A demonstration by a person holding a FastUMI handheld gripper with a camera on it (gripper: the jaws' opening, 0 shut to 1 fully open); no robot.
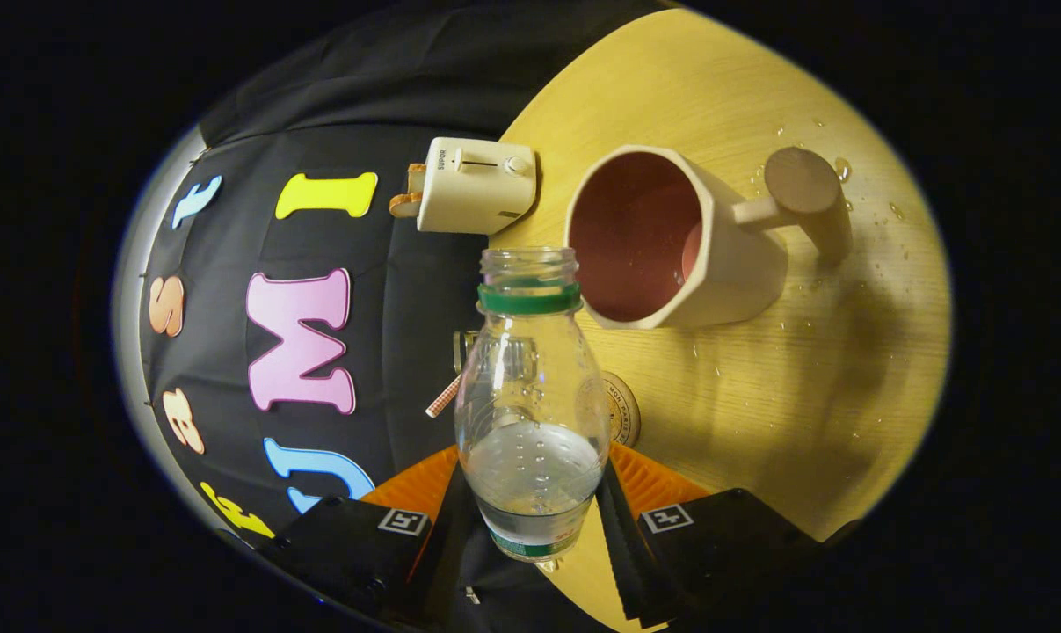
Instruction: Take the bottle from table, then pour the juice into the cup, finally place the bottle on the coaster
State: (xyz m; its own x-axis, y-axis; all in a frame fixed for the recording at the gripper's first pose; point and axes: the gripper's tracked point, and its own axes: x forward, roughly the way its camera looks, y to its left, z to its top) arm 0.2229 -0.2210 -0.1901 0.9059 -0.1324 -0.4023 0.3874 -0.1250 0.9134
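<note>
Jaws clamped on the open bottle point(531, 413); beyond it, wet wooden worktop point(811, 387) carries cup point(671, 242), toaster point(473, 185), coaster point(622, 409).

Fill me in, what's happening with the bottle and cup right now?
The gripper is shut on the bottle, both fingers pressing its lower body. The bottle is uncapped, with a little clear liquid left in it. Its mouth sits close to the cup on the wooden table, beside the cup's opening. Drops of liquid lie on the table near the cup. A toaster stands beyond.
</note>
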